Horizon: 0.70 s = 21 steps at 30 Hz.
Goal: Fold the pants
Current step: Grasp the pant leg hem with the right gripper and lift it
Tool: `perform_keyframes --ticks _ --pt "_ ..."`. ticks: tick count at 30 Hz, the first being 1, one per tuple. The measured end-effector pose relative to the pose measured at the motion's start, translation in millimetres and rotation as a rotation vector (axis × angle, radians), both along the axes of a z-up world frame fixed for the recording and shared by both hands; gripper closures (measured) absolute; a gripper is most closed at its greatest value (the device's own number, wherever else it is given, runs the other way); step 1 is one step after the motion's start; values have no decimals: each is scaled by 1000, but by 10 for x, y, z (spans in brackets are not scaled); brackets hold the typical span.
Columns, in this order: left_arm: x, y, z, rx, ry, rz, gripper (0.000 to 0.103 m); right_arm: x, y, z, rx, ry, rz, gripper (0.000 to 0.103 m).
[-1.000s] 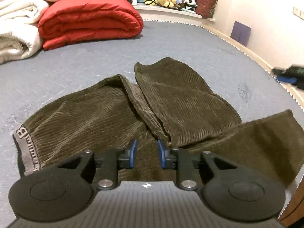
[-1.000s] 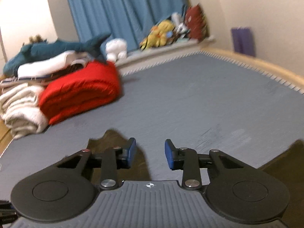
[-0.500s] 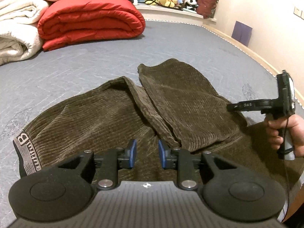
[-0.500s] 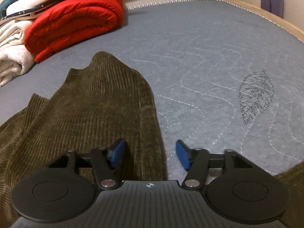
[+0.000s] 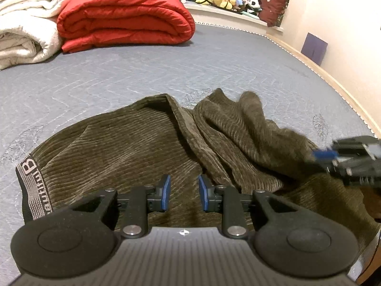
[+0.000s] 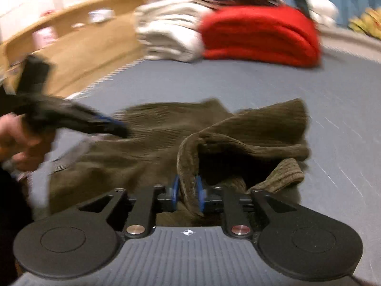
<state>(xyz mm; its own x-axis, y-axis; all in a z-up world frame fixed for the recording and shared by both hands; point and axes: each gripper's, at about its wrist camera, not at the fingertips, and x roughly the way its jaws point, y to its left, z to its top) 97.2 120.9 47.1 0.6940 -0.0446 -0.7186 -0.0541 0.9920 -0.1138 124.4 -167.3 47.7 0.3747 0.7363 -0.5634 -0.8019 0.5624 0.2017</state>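
My dark olive-brown corduroy pants [image 5: 147, 143] lie crumpled on the grey-blue quilted bed [image 5: 142, 71], right under and in front of both my hands. They stretch sideways across my view, with the striped grey waistband [image 5: 31, 186] at the far left and the legs bunched up toward the right. My right gripper [image 6: 187, 191] is nearer the leg end, and its blue pads press on a raised fold of the pants there. My left gripper [image 5: 182, 195] hangs just above the middle of the pants. Its blue pads stand a little apart, and I cannot see any cloth pinched between them. I think the next move is to carry the leg end over to the left, toward the waistband. On the waistband I can read a big letter B, but the smaller letters after it are too squashed to read.
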Motion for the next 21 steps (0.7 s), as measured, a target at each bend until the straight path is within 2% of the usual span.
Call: perform_keyframes --ticks 1,2,3,5,9,11,14,16,18,21 --pt "6 -14 0 -1 1 -2 74 89 -21 -3 33 25 -48 69" --pt "9 -31 -1 0 2 -4 73 153 -43 -1 81 53 -73 53" --pt "12 -47 -3 1 3 -6 72 240 -59 1 130 90 -99 42" --pt "20 -65 -10 3 5 -8 72 358 -43 5 173 129 -148 41" --pt "40 -68 -7 -4 8 -5 71 696 45 -80 264 286 -208 38" --pt "53 -59 1 -9 8 0 71 876 135 -177 256 354 -230 36" --pt "72 -52 6 -16 9 6 70 988 291 -291 199 405 -253 36" --pt "83 -49 3 -14 10 7 70 981 362 -312 178 404 -258 44" --pt "93 -37 0 -16 11 10 70 999 398 -311 167 402 -264 63" --pt "114 -18 6 -22 11 16 70 977 417 -235 157 381 -249 80"
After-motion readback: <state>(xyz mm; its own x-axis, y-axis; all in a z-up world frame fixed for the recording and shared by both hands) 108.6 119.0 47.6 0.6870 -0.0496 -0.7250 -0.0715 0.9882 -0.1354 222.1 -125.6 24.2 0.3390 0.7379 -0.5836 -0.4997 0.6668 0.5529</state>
